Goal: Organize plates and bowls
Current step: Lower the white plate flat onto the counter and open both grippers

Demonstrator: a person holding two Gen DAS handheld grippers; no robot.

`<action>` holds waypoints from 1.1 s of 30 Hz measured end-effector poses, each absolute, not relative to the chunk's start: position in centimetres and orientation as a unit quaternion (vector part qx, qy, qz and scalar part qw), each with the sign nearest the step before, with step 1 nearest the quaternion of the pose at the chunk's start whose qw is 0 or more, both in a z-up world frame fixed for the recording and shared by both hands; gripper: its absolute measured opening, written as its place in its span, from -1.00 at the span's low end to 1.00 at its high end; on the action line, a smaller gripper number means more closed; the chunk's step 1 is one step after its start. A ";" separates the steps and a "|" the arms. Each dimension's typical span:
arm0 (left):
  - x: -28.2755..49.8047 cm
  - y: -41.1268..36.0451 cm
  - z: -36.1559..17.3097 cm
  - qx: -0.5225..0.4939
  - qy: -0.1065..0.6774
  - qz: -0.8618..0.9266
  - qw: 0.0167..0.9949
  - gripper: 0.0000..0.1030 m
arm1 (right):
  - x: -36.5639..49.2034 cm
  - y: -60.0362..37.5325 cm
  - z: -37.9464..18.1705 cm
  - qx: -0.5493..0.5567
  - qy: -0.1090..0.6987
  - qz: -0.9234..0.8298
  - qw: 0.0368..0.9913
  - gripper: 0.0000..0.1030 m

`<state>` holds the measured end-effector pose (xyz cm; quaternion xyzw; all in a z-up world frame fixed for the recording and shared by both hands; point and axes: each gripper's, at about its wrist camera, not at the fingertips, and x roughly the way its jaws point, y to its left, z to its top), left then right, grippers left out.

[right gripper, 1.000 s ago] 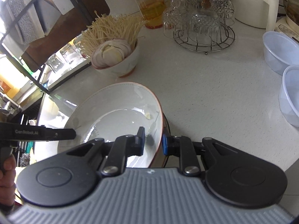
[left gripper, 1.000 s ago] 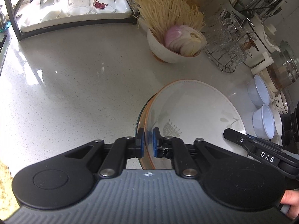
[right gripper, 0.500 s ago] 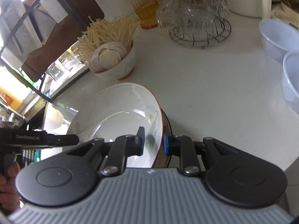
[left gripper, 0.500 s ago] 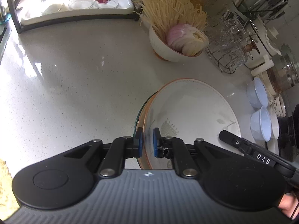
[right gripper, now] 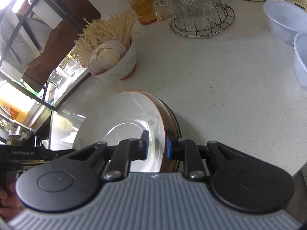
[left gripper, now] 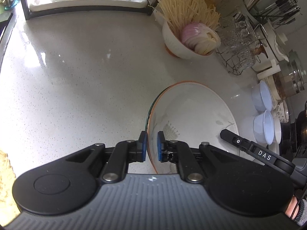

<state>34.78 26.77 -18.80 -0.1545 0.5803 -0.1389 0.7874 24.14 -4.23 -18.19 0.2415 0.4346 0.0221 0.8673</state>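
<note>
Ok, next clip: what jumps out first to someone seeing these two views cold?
The large white plate with an orange rim, held above the counter at the centre, with the left tool and right tool each clamped on an opposite edge. Behind it stands a bowl stuffed with enoki mushrooms and sliced onion.

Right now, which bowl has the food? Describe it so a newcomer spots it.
On the white counter, find the wire rack of upturned glasses. Left of it stands a white bowl. Only it is filled: enoki mushrooms and sliced onion; the plastic bowls are empty.
</note>
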 end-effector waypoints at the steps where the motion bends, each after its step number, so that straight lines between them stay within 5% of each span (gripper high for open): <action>1: 34.7 26.6 -18.8 -0.148 0.579 -0.140 0.790 -0.79 | 24.2 -4.2 -18.1 0.239 0.435 0.020 0.868 -0.60; 17: 34.0 26.4 -16.8 -0.119 0.550 -0.152 0.813 -0.79 | 24.8 -2.5 -14.5 0.134 0.421 0.002 0.897 -0.43; 33: 28.2 26.2 -7.4 -0.091 0.433 -0.159 0.883 -0.79 | 19.5 -1.6 -5.5 0.136 0.303 0.029 0.943 -0.43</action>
